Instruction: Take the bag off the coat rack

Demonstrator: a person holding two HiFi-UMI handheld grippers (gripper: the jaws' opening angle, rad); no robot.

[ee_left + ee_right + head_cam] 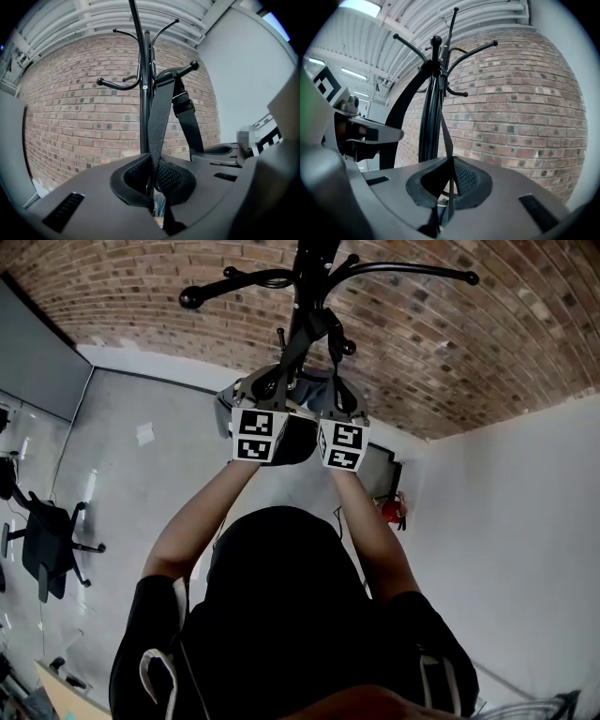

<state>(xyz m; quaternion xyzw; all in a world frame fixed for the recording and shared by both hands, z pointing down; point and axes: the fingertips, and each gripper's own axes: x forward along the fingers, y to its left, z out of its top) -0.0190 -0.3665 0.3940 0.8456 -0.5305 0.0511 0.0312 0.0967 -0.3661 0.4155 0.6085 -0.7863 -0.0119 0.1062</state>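
Observation:
The black coat rack (309,296) stands right in front of me against a brick wall. A grey webbing bag strap (159,117) hangs over one of the knobbed hooks (185,70). It runs down into my left gripper (153,180), whose jaws are shut on it. In the right gripper view the strap (446,136) shows edge-on beside the rack pole (431,122), and my right gripper (449,180) is shut on it too. In the head view both grippers (265,395) (339,401) are raised side by side at the rack. The dark bag (302,439) hangs between their marker cubes.
The brick wall (84,122) lies behind the rack, with a white wall (506,521) to the right. An office chair (47,540) stands on the floor at the left. A red fire extinguisher (392,510) sits by the wall. Other bare hooks (478,47) stick out above.

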